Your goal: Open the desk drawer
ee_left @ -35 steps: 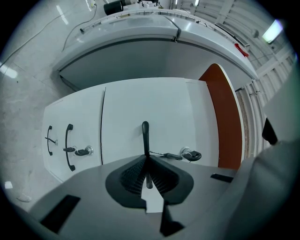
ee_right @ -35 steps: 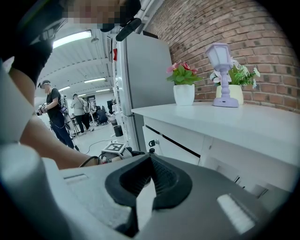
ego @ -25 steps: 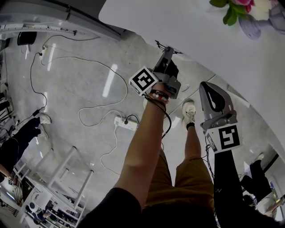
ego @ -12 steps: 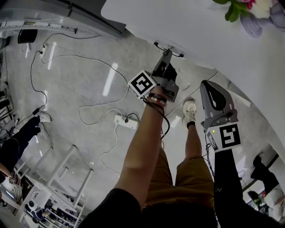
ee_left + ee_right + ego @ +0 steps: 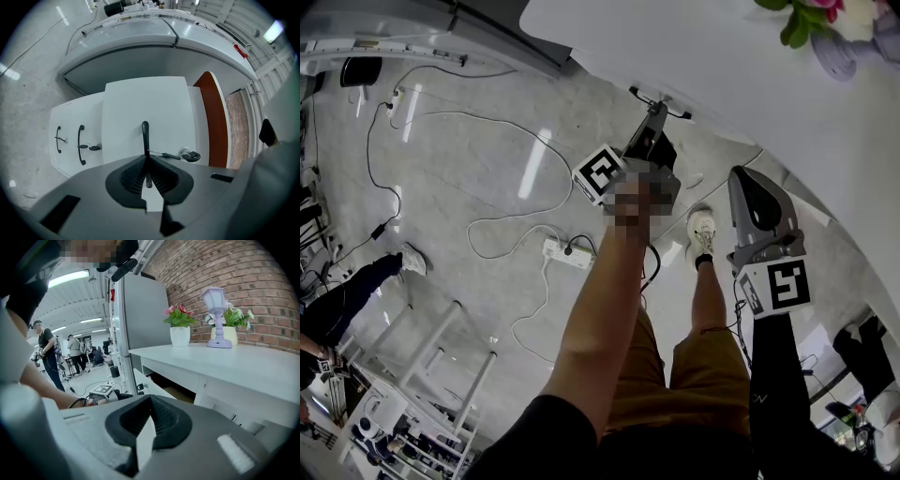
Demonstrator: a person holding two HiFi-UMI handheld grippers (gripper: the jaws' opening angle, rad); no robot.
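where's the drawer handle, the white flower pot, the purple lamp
drawer handle (image 5: 145,133): left gripper view, upper part of the black bar
white flower pot (image 5: 180,336): right gripper view, middle of the pot's front
purple lamp (image 5: 215,298): right gripper view, its lantern head

I read the left gripper (image 5: 146,159) body as matt grey plastic; its pads (image 5: 133,176) are black and finely ribbed. The handle (image 5: 145,133) is a smooth black bar with a slight sheen. The drawer (image 5: 150,98) front is smooth white with a satin finish. The desk (image 5: 225,362) top is white, smooth and matt. The wall (image 5: 225,268) is rough red brick. The floor (image 5: 469,169) is pale, polished and glossy. The pot (image 5: 180,336) is smooth and white.
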